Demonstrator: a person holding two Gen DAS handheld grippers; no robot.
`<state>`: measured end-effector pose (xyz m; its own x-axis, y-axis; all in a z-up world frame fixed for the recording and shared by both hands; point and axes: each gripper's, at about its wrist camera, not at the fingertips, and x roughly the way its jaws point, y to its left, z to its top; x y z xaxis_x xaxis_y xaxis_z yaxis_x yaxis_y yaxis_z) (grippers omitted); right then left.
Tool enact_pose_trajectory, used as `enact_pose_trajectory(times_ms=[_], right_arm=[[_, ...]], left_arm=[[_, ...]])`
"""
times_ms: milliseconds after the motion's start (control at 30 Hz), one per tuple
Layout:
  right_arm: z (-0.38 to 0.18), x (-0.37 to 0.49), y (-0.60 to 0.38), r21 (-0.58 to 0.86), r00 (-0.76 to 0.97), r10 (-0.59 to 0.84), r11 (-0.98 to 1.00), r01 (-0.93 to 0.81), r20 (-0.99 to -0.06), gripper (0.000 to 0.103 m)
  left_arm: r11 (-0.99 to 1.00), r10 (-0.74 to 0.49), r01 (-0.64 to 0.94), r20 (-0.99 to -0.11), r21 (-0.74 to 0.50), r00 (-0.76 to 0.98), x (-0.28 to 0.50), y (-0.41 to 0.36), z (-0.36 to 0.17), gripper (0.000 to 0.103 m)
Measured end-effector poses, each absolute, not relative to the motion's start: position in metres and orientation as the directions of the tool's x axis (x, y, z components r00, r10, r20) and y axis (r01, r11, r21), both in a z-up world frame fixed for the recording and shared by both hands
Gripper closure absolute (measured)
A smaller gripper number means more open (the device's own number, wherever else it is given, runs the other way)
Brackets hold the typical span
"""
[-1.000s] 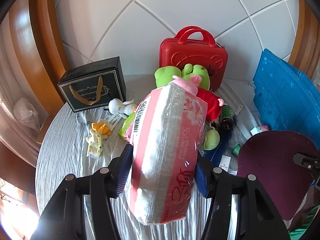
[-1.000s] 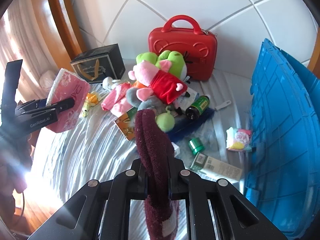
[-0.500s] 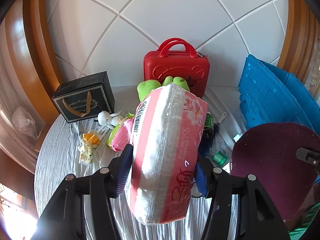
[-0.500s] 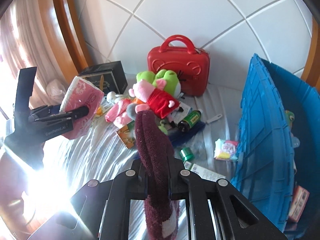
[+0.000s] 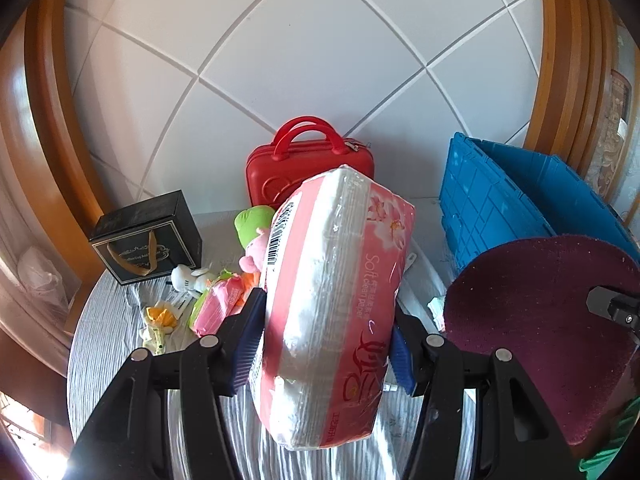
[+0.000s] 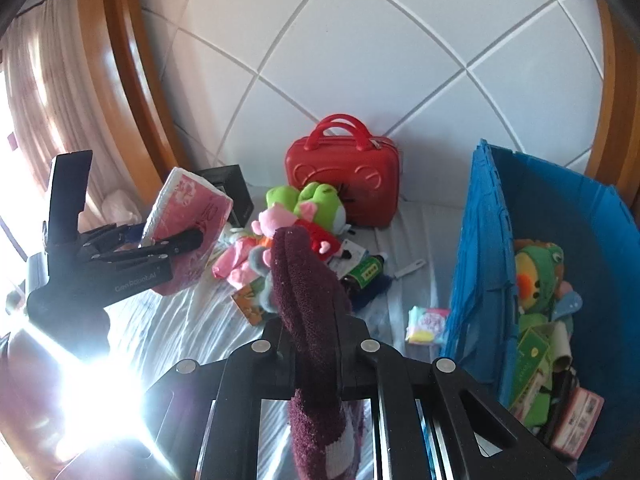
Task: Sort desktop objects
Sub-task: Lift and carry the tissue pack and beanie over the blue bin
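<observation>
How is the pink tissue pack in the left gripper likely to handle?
The tissue pack looks soft and probably light for its bulk. Its glossy plastic wrap could slip between the left gripper fingers. It sticks out well past them, so it may sag or swing.

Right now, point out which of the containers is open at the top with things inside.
The blue crate on the right: open-topped, with toys and packets inside. The red case is zipped shut, and the black gift bag's top looks closed.
</observation>
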<state>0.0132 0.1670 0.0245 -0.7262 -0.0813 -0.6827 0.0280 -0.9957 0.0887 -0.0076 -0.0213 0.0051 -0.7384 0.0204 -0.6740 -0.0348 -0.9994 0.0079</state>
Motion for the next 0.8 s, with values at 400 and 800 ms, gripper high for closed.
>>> enact_pose_trajectory(times_ms=[400,800], right_arm=[[0.066,0.029,0.221,0.106,-0.784,-0.064,-0.994,-0.003,-0.617,0.091],[0.099,0.049,0.289,0.117,-0.828,0.009,-0.989,-0.090,-0.561,0.091]], left_arm=[[-0.995,0.064,-0.096,-0.618,0.018,-0.783,-0.024,0.041,0.039,0.048],[-0.979,0.143,-0.202,-0.592,0.034,-0.793,-0.049,0.123,0.064,0.048]])
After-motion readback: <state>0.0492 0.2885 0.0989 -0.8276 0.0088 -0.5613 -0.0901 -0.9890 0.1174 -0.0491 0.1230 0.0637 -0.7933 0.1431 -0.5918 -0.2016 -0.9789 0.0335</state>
